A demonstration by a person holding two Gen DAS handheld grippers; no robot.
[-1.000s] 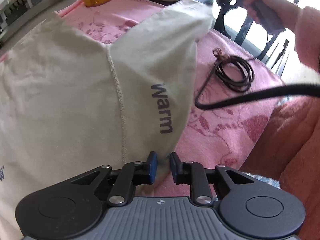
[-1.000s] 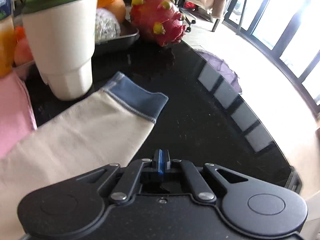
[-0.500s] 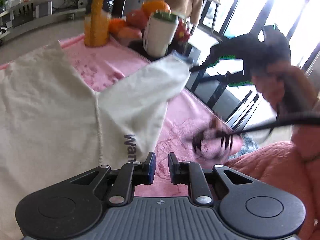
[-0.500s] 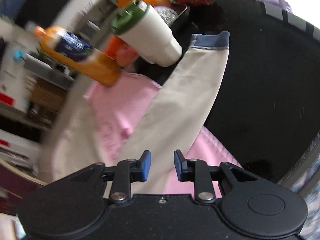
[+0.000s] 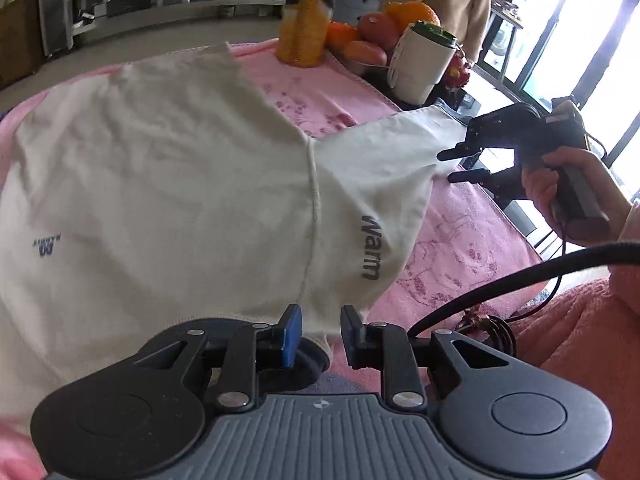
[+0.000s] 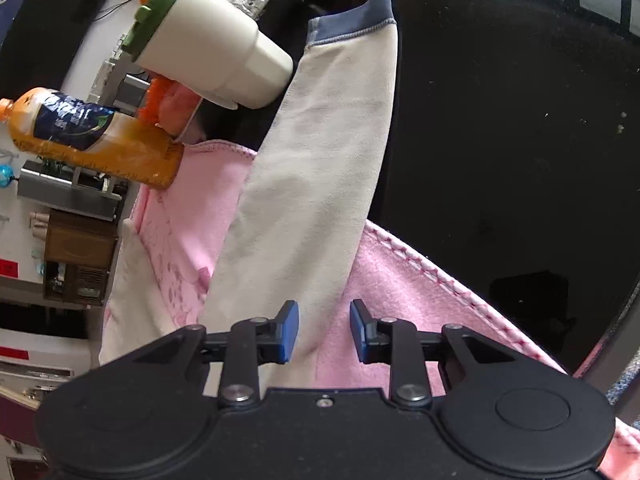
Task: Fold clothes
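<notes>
White cup [image 6: 208,46] beside sleeve [image 6: 320,168].

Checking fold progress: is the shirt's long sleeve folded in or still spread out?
Spread out: the sleeve lies straight, its blue cuff past the pink towel.

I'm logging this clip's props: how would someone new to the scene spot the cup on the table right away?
Start from the pink cloth covering the table and follow the cream sweatshirt along its sleeve to the blue cuff. Next to that cuff stands the tumbler, between the orange juice bottle and the fruit tray. It alone is plain white with a green lid.
</notes>
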